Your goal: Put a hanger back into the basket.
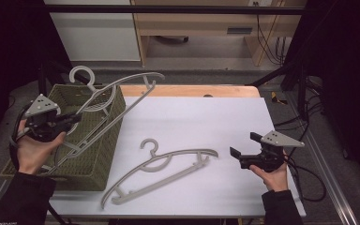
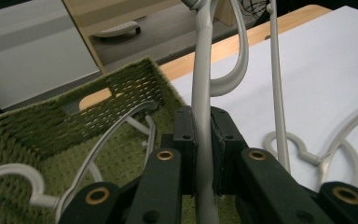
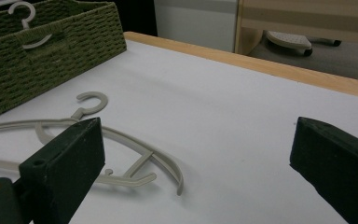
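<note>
- Two tools working: I am pinching one hanger (image 2: pixel 204 116) by its thin bar with my left tool (image 1: pixel 68 119), over the basket (image 1: pixel 101 164).
- I am judging it light, stiff, slippery.
- I am keeping my right tool (image 1: pixel 243 150) spread, empty, near the second hanger (image 1: pixel 168 171) on the surface (image 1: pixel 206 117).

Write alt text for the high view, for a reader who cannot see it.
The left tongs clamp a grey plastic hanger that leans out of a green woven basket at the table's left edge. A second grey hanger lies flat on the white tabletop, and the right tongs hover open beside it.
</note>
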Action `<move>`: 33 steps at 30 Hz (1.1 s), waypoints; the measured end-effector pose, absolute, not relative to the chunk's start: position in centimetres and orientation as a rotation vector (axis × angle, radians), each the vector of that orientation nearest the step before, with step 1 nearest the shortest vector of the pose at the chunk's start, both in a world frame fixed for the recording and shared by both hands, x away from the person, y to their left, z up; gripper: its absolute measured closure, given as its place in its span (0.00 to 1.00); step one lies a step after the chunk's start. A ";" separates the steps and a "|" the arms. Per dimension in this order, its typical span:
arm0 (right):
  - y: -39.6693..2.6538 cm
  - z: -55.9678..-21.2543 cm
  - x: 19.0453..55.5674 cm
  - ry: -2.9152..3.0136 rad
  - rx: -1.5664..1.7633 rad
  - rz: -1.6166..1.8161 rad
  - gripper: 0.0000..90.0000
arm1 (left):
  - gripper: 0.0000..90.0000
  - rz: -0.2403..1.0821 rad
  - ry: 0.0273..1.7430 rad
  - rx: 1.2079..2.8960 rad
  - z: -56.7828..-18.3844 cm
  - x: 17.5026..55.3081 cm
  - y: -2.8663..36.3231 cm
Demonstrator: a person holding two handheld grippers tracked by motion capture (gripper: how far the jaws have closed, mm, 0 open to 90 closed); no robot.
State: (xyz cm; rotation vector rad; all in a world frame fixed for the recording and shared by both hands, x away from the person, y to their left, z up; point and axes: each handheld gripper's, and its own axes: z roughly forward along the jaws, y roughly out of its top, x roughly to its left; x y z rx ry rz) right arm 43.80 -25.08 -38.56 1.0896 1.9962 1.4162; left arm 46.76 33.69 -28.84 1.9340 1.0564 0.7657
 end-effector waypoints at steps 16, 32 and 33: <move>-25.2 -38.5 43.8 1.998 1.089 1.412 0.04 | 0.91 0.785 1.172 1.892 -31.4 48.2 39.2; -25.1 -38.7 43.9 2.007 1.084 1.406 0.04 | 0.91 0.770 1.219 1.921 -33.9 48.4 42.9; -25.1 -38.7 43.9 2.008 1.086 1.404 0.04 | 0.91 0.763 1.224 1.917 -33.9 48.4 43.1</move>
